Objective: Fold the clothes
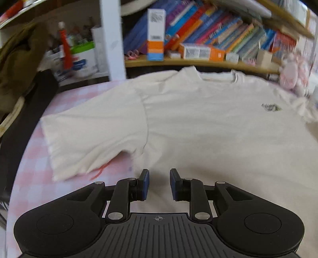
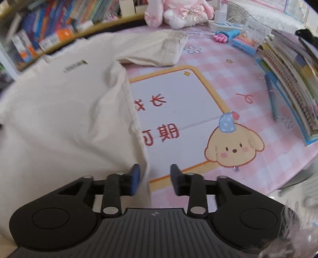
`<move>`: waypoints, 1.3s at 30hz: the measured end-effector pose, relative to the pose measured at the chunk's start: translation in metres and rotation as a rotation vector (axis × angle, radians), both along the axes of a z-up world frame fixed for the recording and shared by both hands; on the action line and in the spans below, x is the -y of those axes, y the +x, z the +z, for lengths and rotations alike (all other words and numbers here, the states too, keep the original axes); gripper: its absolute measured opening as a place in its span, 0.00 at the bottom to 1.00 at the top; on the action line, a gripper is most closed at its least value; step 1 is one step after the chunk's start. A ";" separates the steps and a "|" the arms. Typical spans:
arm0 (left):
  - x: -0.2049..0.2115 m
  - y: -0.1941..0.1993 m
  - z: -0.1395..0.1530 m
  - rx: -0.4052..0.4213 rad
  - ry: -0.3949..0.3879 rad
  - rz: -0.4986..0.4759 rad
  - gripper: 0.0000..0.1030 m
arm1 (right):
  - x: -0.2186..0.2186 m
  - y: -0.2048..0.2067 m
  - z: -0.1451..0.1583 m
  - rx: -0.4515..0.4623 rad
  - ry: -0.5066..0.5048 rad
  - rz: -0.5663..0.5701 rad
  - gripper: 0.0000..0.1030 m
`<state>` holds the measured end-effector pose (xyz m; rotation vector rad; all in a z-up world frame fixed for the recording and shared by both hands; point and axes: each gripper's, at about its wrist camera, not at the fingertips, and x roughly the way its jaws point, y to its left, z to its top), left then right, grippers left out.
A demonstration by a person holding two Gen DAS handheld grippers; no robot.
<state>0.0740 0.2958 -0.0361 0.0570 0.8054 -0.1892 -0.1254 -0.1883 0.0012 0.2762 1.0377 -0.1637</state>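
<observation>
A cream T-shirt (image 1: 198,123) lies spread flat, front up, on a pink checked mat (image 1: 29,178), its collar toward the bookshelf. Its left sleeve (image 1: 95,137) stretches out to the side. My left gripper (image 1: 159,174) hovers open over the shirt's lower left part, nothing between its fingers. In the right wrist view the same T-shirt (image 2: 69,111) fills the left half, its other sleeve (image 2: 157,47) lying out at the top. My right gripper (image 2: 154,170) is open at the shirt's right side seam, its left finger (image 2: 135,176) over the cloth edge and its right finger over the mat.
A bookshelf (image 1: 208,35) packed with books and boxes runs behind the mat. A pink plush toy (image 2: 178,12) sits at the back. Stacked notebooks (image 2: 294,83), a pen (image 2: 272,95) and small toys (image 2: 226,35) line the right side. A dark chair back (image 1: 23,123) stands left.
</observation>
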 end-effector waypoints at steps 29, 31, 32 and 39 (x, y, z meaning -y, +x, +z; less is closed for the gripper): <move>-0.038 -0.267 -0.004 -0.058 -0.178 0.502 0.65 | 0.038 -0.067 -0.004 0.112 0.266 0.282 0.46; -0.036 -0.267 -0.007 -0.066 -0.217 0.509 0.63 | 0.034 -0.073 -0.009 0.092 0.243 0.300 0.41; -0.031 -0.266 -0.008 -0.078 -0.224 0.510 0.62 | 0.032 -0.075 -0.012 0.081 0.225 0.309 0.39; 0.026 -0.271 0.011 -0.082 -0.337 0.324 0.21 | 0.019 -0.080 -0.023 0.057 0.101 0.345 0.15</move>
